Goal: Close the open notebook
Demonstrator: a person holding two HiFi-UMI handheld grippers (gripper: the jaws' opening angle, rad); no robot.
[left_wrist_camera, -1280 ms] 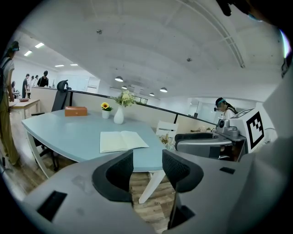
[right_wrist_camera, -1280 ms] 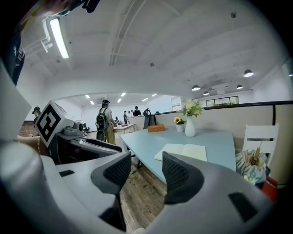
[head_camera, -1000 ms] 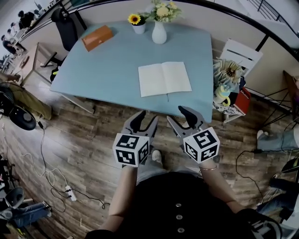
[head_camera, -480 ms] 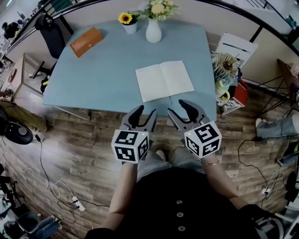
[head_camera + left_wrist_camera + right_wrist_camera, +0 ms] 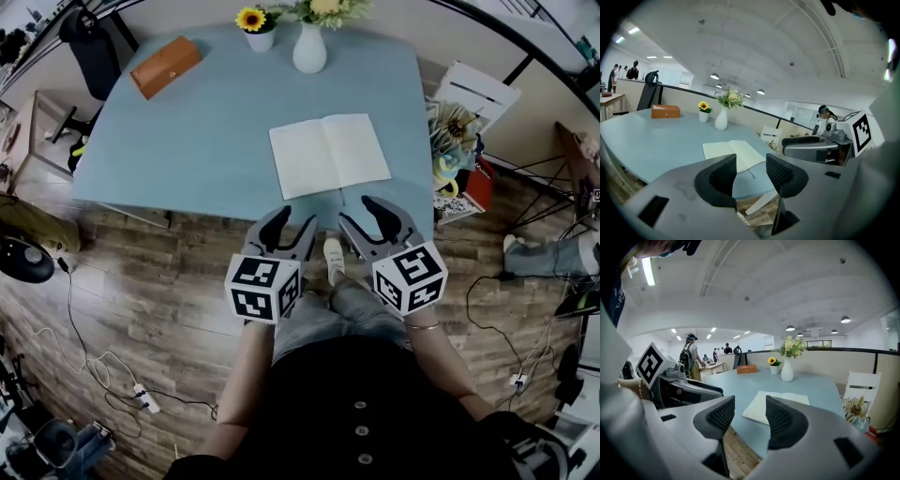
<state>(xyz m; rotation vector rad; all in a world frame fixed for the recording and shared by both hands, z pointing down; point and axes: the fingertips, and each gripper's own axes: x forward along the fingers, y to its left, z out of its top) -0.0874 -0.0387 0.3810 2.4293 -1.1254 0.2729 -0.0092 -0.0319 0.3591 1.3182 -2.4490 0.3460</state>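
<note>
Notebook (image 5: 329, 154) is lying open and flat on the blue table (image 5: 187, 141), toward the near edge and a bit right of centre. I've got both grippers held side by side right around that near edge, close to the notebook but not touching it. Left gripper (image 5: 292, 225) has its jaws apart with nothing in them, and the right gripper (image 5: 364, 219) is the same. Far side of the table there's a white vase (image 5: 309, 49), a sunflower pot (image 5: 251, 23) just beside it, and an orange box (image 5: 167, 67) off to the left.
</note>
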